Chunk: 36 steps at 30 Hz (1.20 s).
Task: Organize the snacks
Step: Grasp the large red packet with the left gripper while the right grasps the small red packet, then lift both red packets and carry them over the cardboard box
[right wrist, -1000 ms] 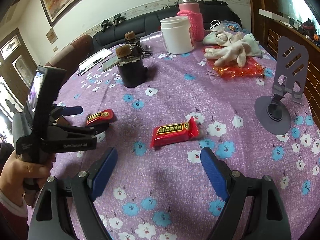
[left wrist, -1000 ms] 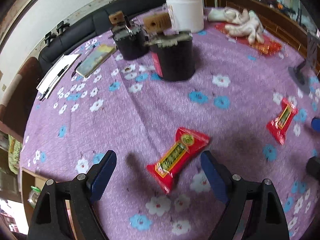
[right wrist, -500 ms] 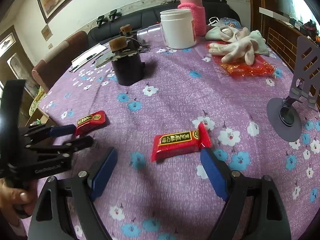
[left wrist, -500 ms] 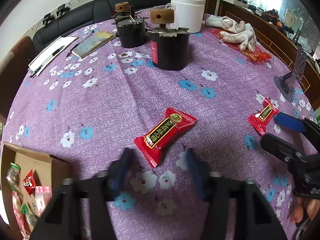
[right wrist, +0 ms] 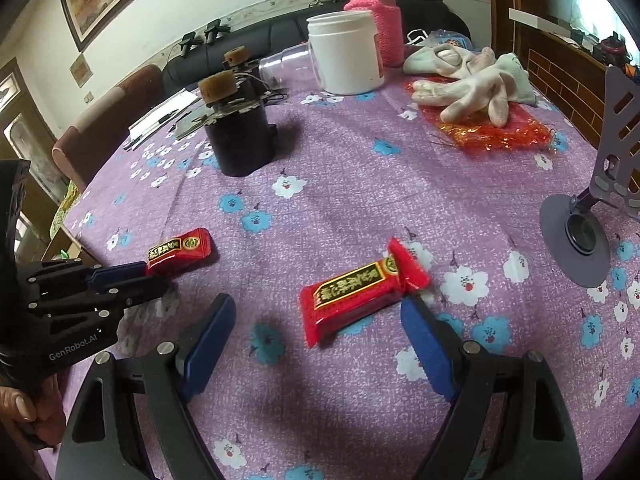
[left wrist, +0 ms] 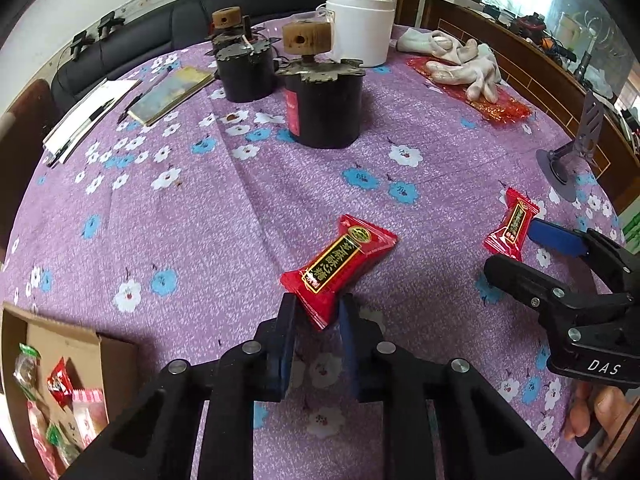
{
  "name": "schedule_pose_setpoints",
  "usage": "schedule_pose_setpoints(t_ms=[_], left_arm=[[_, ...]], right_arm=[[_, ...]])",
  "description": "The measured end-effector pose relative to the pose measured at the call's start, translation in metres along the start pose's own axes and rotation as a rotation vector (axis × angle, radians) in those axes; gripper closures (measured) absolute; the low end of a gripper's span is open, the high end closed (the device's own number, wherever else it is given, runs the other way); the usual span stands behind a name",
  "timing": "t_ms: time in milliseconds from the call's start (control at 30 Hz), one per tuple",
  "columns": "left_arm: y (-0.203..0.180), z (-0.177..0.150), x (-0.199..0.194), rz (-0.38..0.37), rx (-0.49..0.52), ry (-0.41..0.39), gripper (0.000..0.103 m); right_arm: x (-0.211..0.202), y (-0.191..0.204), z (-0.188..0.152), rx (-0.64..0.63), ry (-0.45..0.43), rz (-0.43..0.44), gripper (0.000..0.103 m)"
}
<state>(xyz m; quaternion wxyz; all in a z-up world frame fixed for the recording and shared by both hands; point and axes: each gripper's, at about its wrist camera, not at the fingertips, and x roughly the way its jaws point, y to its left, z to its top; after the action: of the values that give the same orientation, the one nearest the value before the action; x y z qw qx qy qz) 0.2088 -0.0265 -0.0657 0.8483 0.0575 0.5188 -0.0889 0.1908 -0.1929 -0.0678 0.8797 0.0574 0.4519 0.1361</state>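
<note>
Two red snack bars lie on the purple flowered tablecloth. My left gripper (left wrist: 316, 312) is shut on the near end of the first red snack bar (left wrist: 340, 264); it shows in the right wrist view (right wrist: 132, 276) holding that bar (right wrist: 178, 250). My right gripper (right wrist: 316, 320) is open around the second red snack bar (right wrist: 360, 288), with its fingers on either side of it. In the left wrist view the right gripper (left wrist: 516, 252) sits at that bar (left wrist: 512, 224). A cardboard box (left wrist: 60, 360) with several wrapped snacks stands at the lower left.
Two black cylinders with wooden knobs (left wrist: 324, 104) (left wrist: 244, 68), a white jar (right wrist: 346, 52), a pink-sleeved flask (right wrist: 374, 12), white gloves on red mesh (right wrist: 472, 88), a grey phone stand (right wrist: 588, 220) and notebooks (left wrist: 172, 92) stand on the far table.
My left gripper has closed from wide open onto the end of the first snack bar. My right gripper has moved forward so its open fingers flank the second bar.
</note>
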Motion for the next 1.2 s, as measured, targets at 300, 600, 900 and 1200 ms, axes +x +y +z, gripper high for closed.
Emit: schedule_pose_setpoints(t_ms=[300,600,900,1200], left_arm=[[-0.013,0.01,0.004,0.029,0.051,-0.02,0.027],[-0.008,0.012,0.008,0.01,0.039,-0.023,0.07],[-0.008,0.005,0.005,-0.02,0.018,-0.039,0.082],[-0.004,-0.007,-0.003,-0.023,-0.024,-0.059,0.082]], right_arm=[[0.006,-0.006,0.008,0.025,-0.011,-0.033,0.019],[0.016,0.012,0.012,-0.09,0.007,-0.182,0.049],[0.006,0.009,0.005,-0.1,0.003,-0.138,0.063],[-0.016,0.008,-0.003,-0.091,-0.04,-0.073,0.064]])
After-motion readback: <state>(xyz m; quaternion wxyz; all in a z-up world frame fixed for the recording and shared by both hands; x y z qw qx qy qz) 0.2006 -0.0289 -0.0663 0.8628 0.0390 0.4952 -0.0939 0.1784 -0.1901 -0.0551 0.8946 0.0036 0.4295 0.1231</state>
